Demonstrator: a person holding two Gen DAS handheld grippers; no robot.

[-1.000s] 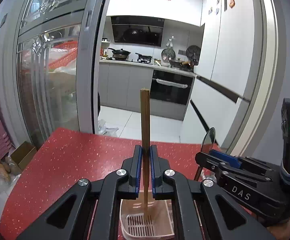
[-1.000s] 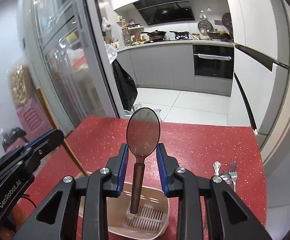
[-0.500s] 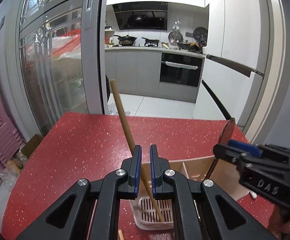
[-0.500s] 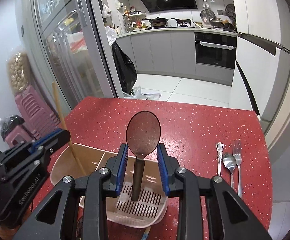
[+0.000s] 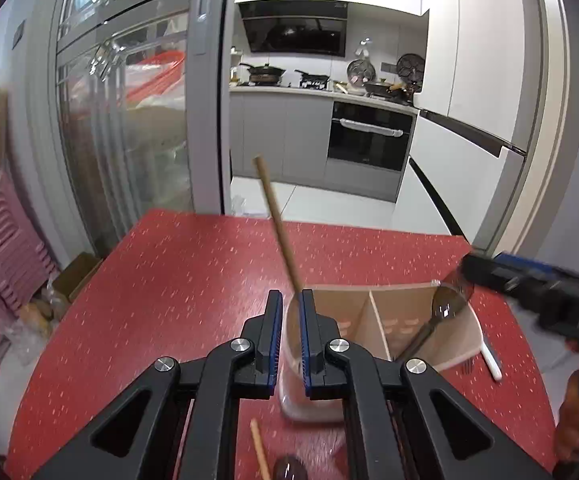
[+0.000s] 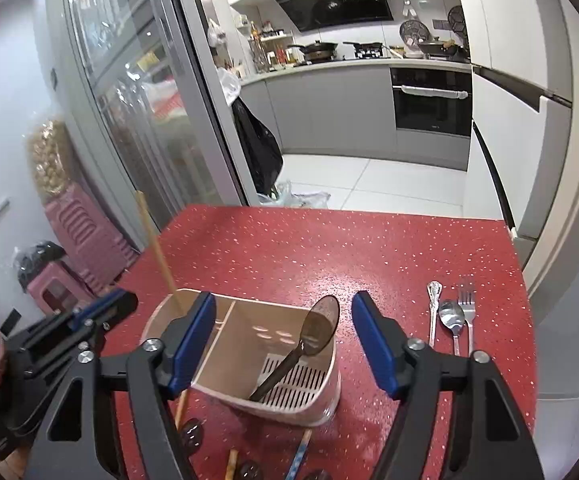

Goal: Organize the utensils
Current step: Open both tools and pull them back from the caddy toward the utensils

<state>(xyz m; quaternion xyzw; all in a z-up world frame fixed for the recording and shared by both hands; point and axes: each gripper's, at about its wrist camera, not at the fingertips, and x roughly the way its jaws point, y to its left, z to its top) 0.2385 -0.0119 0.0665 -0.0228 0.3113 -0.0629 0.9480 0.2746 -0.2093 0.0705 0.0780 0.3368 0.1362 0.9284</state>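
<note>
My right claw (image 6: 279, 342) has just been opening; its blue pads stand clear of the dark, long-handled spoon (image 6: 309, 340), which leans in the right compartment of the beige slotted holder (image 6: 321, 404). My left claw (image 5: 288, 340) is closed, empty, beside the wooden chopstick (image 5: 277, 232) slanting from the holder's left compartment.

Bright indoor light, fisheye edges, slight blur

place: home kitchen | evidence: built-in oven (image 6: 431, 98) under the grey counter (image 6: 349, 65), range hood (image 6: 329, 4) above pans on the hob (image 6: 317, 50), fridge (image 6: 517, 92) right of oven | red speckled worktop (image 6: 329, 248) nearer than oven
</note>
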